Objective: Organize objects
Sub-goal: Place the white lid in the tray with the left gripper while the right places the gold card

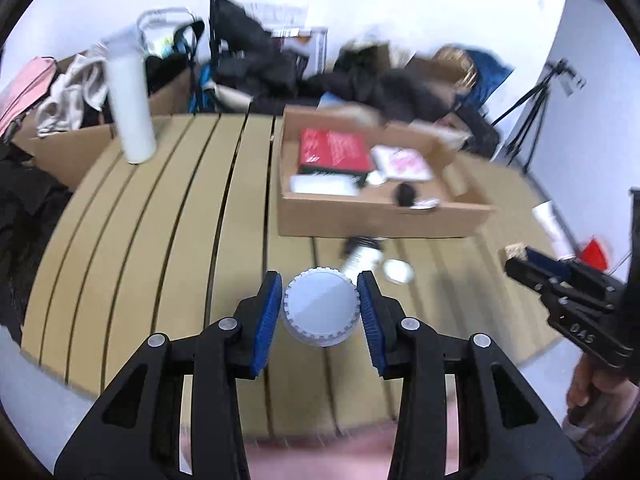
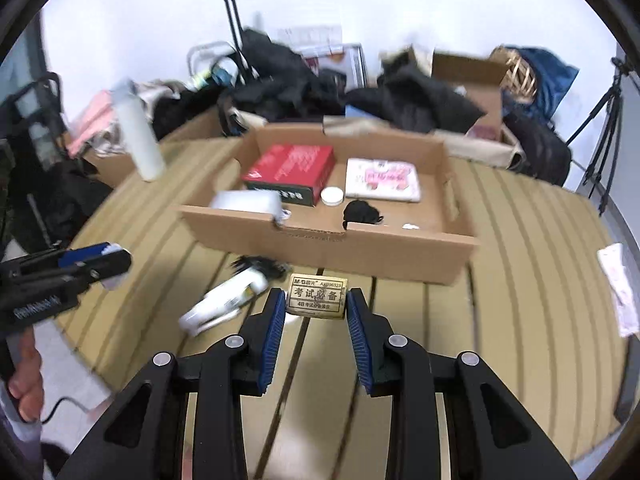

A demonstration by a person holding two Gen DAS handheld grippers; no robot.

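My left gripper (image 1: 319,307) is shut on a round white jar with a ribbed lid (image 1: 319,311), held above the slatted table. My right gripper (image 2: 316,305) is shut on a small gold eraser box (image 2: 317,297) with printed Chinese text, just in front of the open cardboard box (image 2: 360,246). The cardboard box (image 1: 376,220) holds a red box (image 2: 292,168), a pink-and-white packet (image 2: 382,180), a small white lid (image 2: 332,195), a black clump (image 2: 360,211) and a white packet (image 2: 246,201). A white tube with a black cap (image 2: 226,298) lies on the table left of my right gripper.
A tall white bottle (image 1: 130,108) stands at the table's far left. A small white disc (image 1: 397,270) lies by the tube (image 1: 360,256). A white packet (image 2: 620,288) lies at the right edge. Clothes, bags, cartons and tripods (image 2: 604,128) crowd behind the table (image 2: 520,280).
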